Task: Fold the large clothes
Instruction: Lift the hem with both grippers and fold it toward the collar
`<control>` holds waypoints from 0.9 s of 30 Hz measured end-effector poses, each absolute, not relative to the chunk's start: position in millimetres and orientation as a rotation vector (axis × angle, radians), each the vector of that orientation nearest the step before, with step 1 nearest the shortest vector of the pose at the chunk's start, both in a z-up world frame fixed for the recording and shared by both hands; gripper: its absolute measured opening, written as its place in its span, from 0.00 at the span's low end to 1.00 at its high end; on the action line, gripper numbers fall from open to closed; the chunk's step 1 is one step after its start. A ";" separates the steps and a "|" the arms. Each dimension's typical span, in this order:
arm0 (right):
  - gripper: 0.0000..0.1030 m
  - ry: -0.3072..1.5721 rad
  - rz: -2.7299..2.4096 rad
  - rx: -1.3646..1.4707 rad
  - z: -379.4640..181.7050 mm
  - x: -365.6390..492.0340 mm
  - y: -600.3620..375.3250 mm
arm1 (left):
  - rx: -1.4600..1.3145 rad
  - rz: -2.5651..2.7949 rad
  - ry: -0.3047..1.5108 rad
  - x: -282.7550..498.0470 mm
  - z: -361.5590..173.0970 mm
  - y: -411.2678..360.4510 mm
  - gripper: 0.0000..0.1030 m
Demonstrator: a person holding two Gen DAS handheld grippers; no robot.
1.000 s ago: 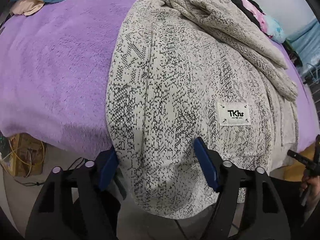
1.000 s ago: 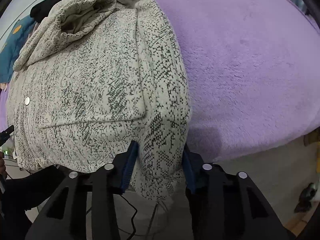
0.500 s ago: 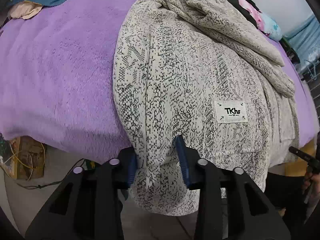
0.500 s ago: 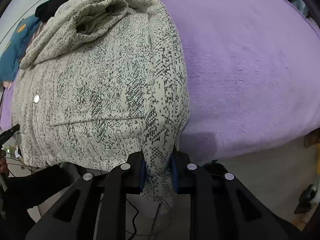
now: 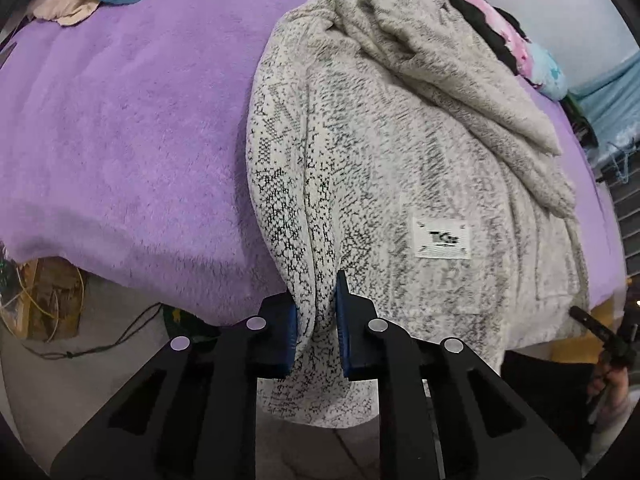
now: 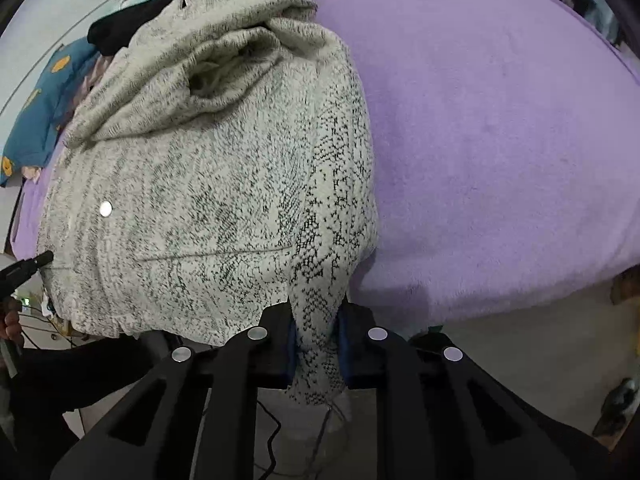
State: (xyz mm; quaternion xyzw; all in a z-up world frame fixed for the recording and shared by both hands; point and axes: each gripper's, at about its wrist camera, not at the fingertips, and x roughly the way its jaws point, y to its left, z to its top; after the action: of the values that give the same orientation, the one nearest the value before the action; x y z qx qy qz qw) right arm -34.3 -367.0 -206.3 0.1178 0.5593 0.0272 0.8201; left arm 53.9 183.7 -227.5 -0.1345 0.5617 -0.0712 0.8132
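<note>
Pinching the jacket (image 5: 360,184) hem, both tongs (image 5: 316,336) (image 6: 316,344) seemingly point bedward.

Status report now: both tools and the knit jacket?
Left tool shut on knit jacket hem. Right tool shut on the other hem corner. Nothing blocking on purple blanket.

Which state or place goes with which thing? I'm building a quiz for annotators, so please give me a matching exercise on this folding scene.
Column one:
1. Speckled cream-and-black knitted jacket
2. White sewn-on label
3. Fluffy purple blanket
4. Left hand-held gripper

Column two:
A. spread over the bed under the garment
B. shut on the garment's hanging hem
C. stitched on the garment's lower front
D. lying on the bed, hem hanging over the edge

Pairs: 1-D, 2-C, 3-A, 4-B
</note>
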 end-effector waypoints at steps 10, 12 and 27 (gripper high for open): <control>0.14 1.137 0.108 0.361 -183.7 -31.8 -386.3 | -0.390 -0.191 1.154 49.4 -204.0 189.7 0.13; 0.14 1.125 0.119 0.381 -183.0 -32.6 -388.0 | -0.403 -0.195 1.152 48.9 -200.8 191.7 0.13; 0.14 1.086 0.183 0.348 -141.2 -17.4 -382.7 | -0.437 -0.195 1.234 63.5 -176.8 184.3 0.12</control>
State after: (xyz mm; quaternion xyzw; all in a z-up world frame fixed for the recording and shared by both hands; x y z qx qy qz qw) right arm -17.4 -382.7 -141.2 0.1643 0.5132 0.0867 0.8379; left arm 63.5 184.3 -176.8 -0.2031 0.5731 -0.0907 0.7887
